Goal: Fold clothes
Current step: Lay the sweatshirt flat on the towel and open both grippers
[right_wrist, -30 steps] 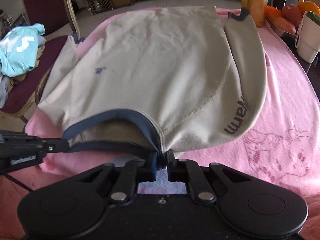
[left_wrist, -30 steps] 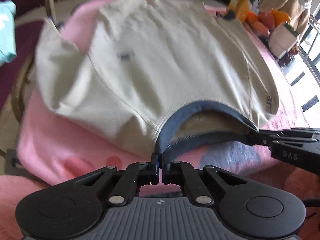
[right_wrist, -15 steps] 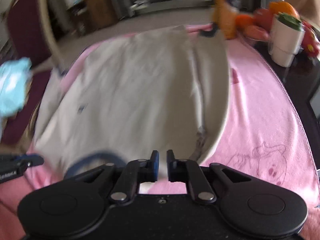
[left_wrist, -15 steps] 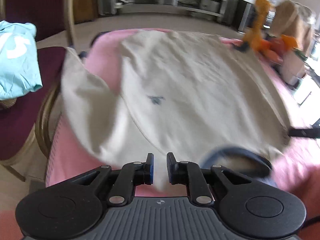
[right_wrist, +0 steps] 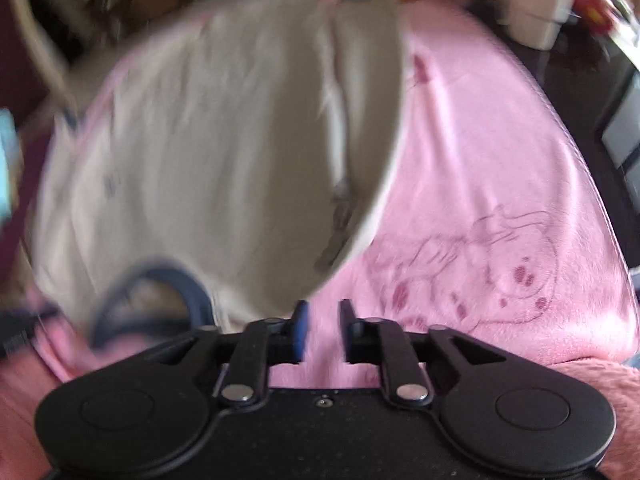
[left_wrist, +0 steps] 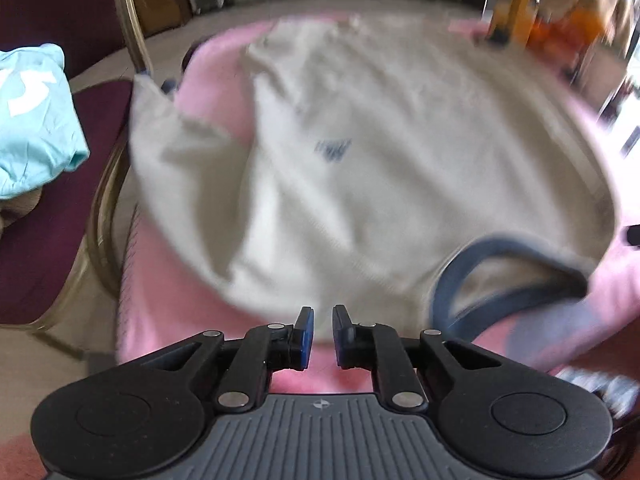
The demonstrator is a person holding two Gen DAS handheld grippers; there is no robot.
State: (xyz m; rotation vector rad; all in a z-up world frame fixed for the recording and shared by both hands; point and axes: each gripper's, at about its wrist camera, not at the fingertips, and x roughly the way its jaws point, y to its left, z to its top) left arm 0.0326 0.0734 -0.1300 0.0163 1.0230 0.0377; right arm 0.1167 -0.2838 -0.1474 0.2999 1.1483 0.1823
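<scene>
A cream long-sleeved shirt (left_wrist: 392, 152) with a navy collar (left_wrist: 508, 280) lies flat on a pink blanket (left_wrist: 160, 320), collar toward me. Its left sleeve (left_wrist: 160, 148) hangs off the table's left edge. In the right wrist view the shirt (right_wrist: 208, 152) has its right sleeve (right_wrist: 372, 128) folded along the body. My left gripper (left_wrist: 323, 320) is open and empty, just short of the shirt's left shoulder. My right gripper (right_wrist: 323, 316) is open and empty at the shirt's right shoulder, over the blanket (right_wrist: 500, 184). Both views are blurred.
A maroon chair (left_wrist: 48, 216) stands left of the table with a light blue garment (left_wrist: 32, 112) on it. A white pot (right_wrist: 536, 4) and orange things (left_wrist: 520, 8) stand at the table's far right.
Both grippers let go of the collar, opened and drew back and apart. The shirt dropped flat on the blanket.
</scene>
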